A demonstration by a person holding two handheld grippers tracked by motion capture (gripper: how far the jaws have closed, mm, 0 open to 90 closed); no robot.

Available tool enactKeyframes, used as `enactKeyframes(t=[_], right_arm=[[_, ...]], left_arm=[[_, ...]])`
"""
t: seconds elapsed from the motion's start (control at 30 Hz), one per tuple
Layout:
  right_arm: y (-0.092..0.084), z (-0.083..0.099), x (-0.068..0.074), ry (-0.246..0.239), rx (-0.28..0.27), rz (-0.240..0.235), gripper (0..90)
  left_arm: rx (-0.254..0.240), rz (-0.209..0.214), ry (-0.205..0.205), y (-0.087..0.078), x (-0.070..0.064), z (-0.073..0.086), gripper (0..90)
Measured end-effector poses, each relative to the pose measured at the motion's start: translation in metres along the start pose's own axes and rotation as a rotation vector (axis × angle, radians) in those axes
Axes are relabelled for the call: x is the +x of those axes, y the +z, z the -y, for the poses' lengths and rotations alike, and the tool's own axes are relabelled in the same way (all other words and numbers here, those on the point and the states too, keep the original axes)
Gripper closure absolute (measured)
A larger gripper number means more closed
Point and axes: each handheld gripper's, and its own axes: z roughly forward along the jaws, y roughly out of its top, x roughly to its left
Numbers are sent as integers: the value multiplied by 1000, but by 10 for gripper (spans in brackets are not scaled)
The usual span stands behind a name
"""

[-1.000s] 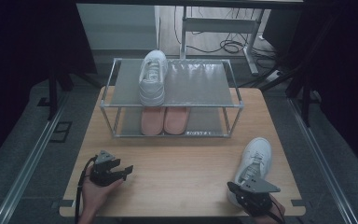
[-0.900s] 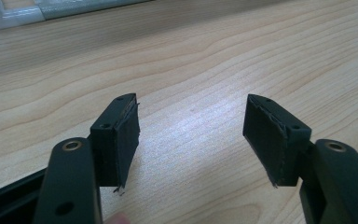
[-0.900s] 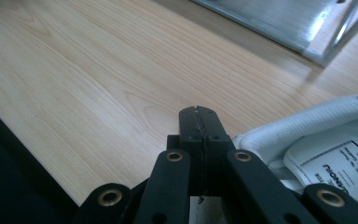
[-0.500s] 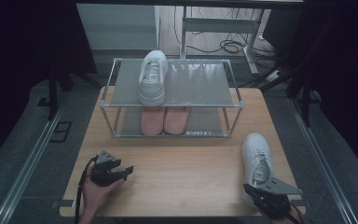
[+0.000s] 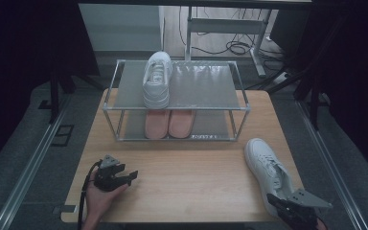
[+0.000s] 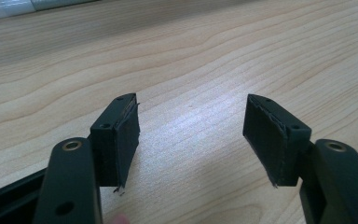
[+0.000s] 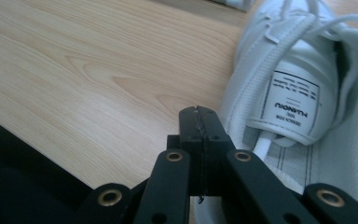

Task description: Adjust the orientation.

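The work in hand looks like putting shoes on the two-shelf rack [image 5: 239, 103] at the centre of the high view. Part of it appears done: one white sneaker [image 5: 156, 79] lies on the top shelf at its left, and a pink pair [image 5: 169, 123] sits side by side on the lower shelf beneath it. What seems left is the second white sneaker [image 5: 267, 171], which lies on the wooden table [image 5: 187, 177] at the lower right of the frame, well apart from the rack, toe toward it. It has not been picked up.

The right gripper [image 5: 287, 207] sits at the bottom right edge of the high view, just at the sneaker's heel; from there I cannot say whether it touches the shoe. The right gripper view settles more: the right gripper [image 7: 199, 114] has its jaws pressed flat together with nothing between them, and the sneaker [image 7: 307, 93] fills the right side of that frame, its tongue label readable, its collar just beside the jaw tips. To take the shoe, the jaws would have to open first.

The left gripper [image 5: 127, 176] rests low on the table at the lower left of the high view, held in a hand [image 5: 98, 199]. Its spread is hard to judge from above, but in the left gripper view the left gripper [image 6: 191, 135] plainly has its jaws wide apart over bare wood, holding nothing.
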Motion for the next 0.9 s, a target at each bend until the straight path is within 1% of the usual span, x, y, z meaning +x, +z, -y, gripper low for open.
enactKeyframes(t=[0.03, 0.07, 0.1, 0.2, 0.23, 0.37, 0.43, 0.53, 0.6, 0.7, 0.8, 0.9], right_arm=[[-3, 3, -2, 1, -5, 15, 899], [-3, 3, -2, 1, -5, 15, 899], [-5, 5, -5, 10, -6, 24, 899], [-7, 6, -8, 11, -1, 38, 899], [-9, 7, -11, 15, 2, 52, 899], [-11, 9, -17, 32, -3, 58, 899], [-13, 11, -20, 38, 0, 73, 899], [-14, 12, -23, 45, -1, 79, 899], [-14, 13, -24, 49, -5, 70, 899], [-14, 13, -23, 40, -4, 77, 899], [-15, 13, -24, 42, -4, 73, 899], [-14, 11, -22, 26, 4, 72, 898]], left_arm=[[-2, -1, 0, 0, 0, 0, 365], [-2, -1, 0, 0, 0, 0, 365], [-3, -2, -5, -1, 1, 0, 365], [-2, -2, 0, 0, 1, 0, 365], [-1, -1, 0, 0, 0, 0, 365], [1, -2, -2, 0, 0, 0, 365], [0, -2, -2, 0, 0, 0, 364], [1, -3, -2, 1, 0, 0, 364], [3, -2, -2, 1, 0, 0, 365], [0, -3, 1, 0, 1, 0, 365], [-1, -5, -1, -1, 2, 0, 364], [-2, -2, -3, 0, 1, 0, 365]])
